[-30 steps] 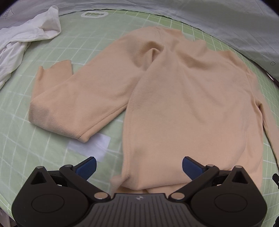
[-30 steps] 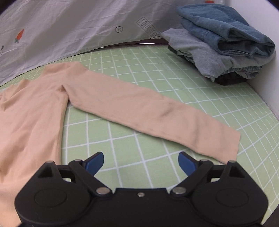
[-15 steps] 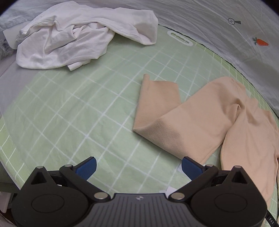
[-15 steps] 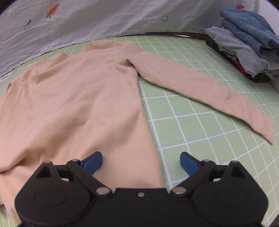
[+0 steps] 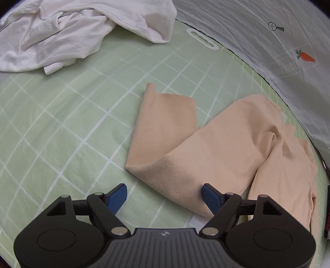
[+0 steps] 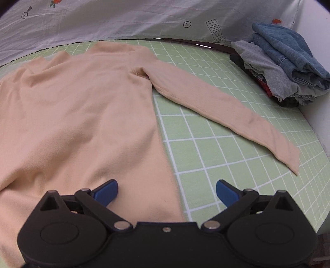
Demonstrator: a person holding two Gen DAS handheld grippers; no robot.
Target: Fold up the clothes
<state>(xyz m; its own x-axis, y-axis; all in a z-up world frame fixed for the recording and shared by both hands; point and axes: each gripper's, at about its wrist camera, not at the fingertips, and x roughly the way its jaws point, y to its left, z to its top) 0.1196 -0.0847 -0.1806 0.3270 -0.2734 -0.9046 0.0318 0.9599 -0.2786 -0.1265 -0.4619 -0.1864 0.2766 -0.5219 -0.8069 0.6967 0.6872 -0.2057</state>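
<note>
A peach long-sleeved top (image 6: 82, 115) lies flat on the green grid mat (image 6: 216, 156). One sleeve (image 5: 185, 148) is doubled back on itself at the elbow. The other sleeve (image 6: 222, 109) stretches out straight toward the right. My left gripper (image 5: 164, 194) hovers over the folded sleeve's near edge, its jaws closing, with the cloth's fold between the blue pads and no pad pressing on it. My right gripper (image 6: 166, 191) stands open above the top's lower right hem edge, which lies between its fingers.
A crumpled white garment (image 5: 72, 31) lies at the mat's far left. A stack of folded jeans and grey clothes (image 6: 282, 64) sits at the far right corner. A grey printed sheet (image 6: 123, 18) runs behind the mat (image 5: 51, 123). A white label (image 5: 196, 221) lies under the sleeve.
The left gripper swung left from the top's body to the folded sleeve, and its jaws have narrowed. The right gripper moved left from the straight sleeve to the hem edge, then held still.
</note>
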